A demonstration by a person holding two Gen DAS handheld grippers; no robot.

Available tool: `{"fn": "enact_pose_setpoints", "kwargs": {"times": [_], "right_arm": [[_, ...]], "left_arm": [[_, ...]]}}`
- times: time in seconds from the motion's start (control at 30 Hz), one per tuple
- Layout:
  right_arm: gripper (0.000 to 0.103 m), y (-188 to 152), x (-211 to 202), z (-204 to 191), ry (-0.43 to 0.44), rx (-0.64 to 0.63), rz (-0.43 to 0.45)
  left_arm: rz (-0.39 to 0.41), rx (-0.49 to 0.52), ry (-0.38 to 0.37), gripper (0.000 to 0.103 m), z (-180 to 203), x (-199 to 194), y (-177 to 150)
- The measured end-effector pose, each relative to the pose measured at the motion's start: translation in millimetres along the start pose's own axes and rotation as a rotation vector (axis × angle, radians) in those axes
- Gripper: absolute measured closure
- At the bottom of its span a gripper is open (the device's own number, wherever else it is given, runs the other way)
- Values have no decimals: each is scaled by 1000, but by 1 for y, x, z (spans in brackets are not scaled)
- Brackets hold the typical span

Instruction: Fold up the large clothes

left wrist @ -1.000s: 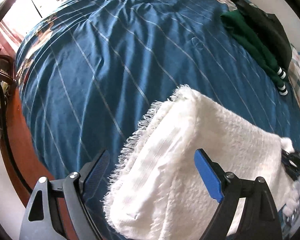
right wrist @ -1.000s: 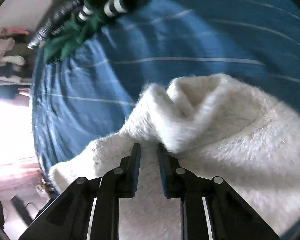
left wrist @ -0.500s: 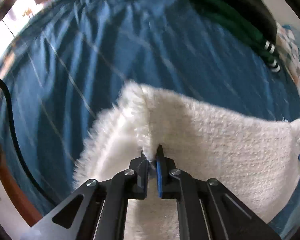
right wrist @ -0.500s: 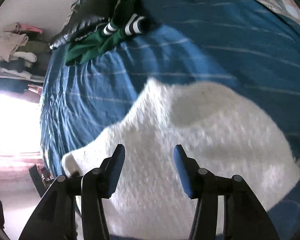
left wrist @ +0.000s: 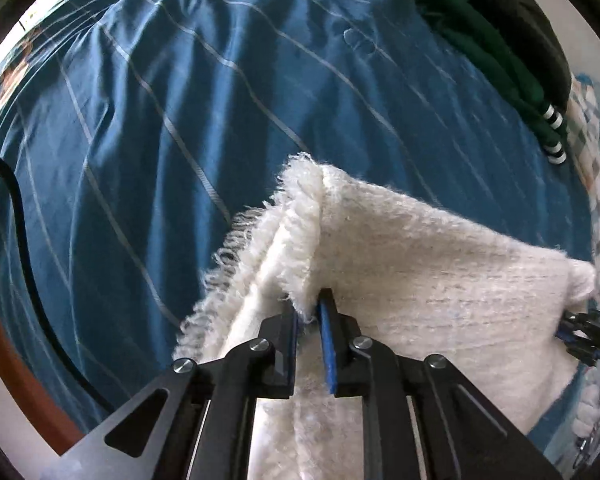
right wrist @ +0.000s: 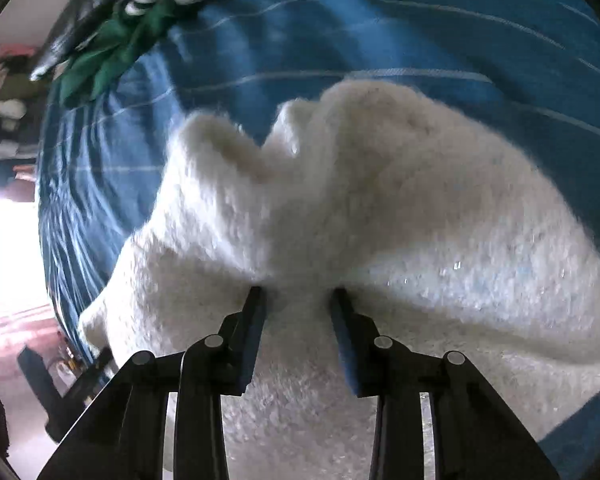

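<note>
The white sweater (left wrist: 412,280) lies on the blue bedspread (left wrist: 180,100), its near part lifted into a ridge between my two grippers. My left gripper (left wrist: 309,316) is pinched almost closed on the fringed edge (left wrist: 236,240); a second ago its jaws stood wide beside that edge, and half a second ago they had already closed on it, so that corner is now mine. The right gripper (right wrist: 298,300) has gone the other way and back: clamped a second ago, wide open half a second ago, now partly closed with a hump of fluffy knit bunched between the fingers; I cannot tell if it truly grips yet. The view is blurred, so it is moving. I judge both ends are nearly secured for the next fold. Well away at the bed's far side sits the green garment (left wrist: 488,48) under a black one (left wrist: 540,28).
</note>
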State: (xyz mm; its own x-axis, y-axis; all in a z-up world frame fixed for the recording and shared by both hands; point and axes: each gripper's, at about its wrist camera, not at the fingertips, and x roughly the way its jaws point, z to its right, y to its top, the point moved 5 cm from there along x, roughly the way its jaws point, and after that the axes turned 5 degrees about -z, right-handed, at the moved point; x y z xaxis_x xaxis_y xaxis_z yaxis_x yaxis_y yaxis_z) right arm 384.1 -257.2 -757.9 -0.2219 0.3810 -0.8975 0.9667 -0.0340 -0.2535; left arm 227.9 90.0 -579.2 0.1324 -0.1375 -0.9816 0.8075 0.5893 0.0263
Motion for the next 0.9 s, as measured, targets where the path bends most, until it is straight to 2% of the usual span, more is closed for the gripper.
{"fn": "enact_pose_setpoints", "kwargs": {"times": [0.07,0.13,0.23,0.27,0.3,0.33,0.4,0.5,0.57,0.63,0.73,0.8,0.9], "right_arm": [[64,0,-11,-5,7,1,-7],[63,-6,-35,-14,83,-49,48],[60,-10,-62,-20,172,-79,132],[60,-7,-65,-20,176,-81,152],[60,0,-64,-19,165,-74,164],[61,11,-56,-15,149,-41,163],[66,28,-34,-12,151,-4,128],[69,50,-1,-16,73,-38,93],[69,53,-7,-21,57,-62,74],[68,45,-32,-21,85,-79,103],[56,14,-79,3,115,-79,225],[33,-16,-104,34,141,-37,306],[32,-57,-106,84,155,58,280]], "left_arm": [[16,-23,-7,91,-1,-16,-2],[46,-35,-24,91,0,-33,-10],[100,1,57,83,3,-52,-19],[116,17,91,62,3,-55,-24],[129,32,139,20,2,-56,-27],[138,41,180,5,-1,-55,-29],[150,42,226,3,-8,-50,-29],[168,32,256,3,-4,-51,-23],[194,42,259,3,6,-59,-24],[221,60,242,3,25,-71,-26],[233,112,178,3,64,-70,-27],[192,141,160,3,88,-50,-33],[99,149,164,3,101,7,-46]]}}
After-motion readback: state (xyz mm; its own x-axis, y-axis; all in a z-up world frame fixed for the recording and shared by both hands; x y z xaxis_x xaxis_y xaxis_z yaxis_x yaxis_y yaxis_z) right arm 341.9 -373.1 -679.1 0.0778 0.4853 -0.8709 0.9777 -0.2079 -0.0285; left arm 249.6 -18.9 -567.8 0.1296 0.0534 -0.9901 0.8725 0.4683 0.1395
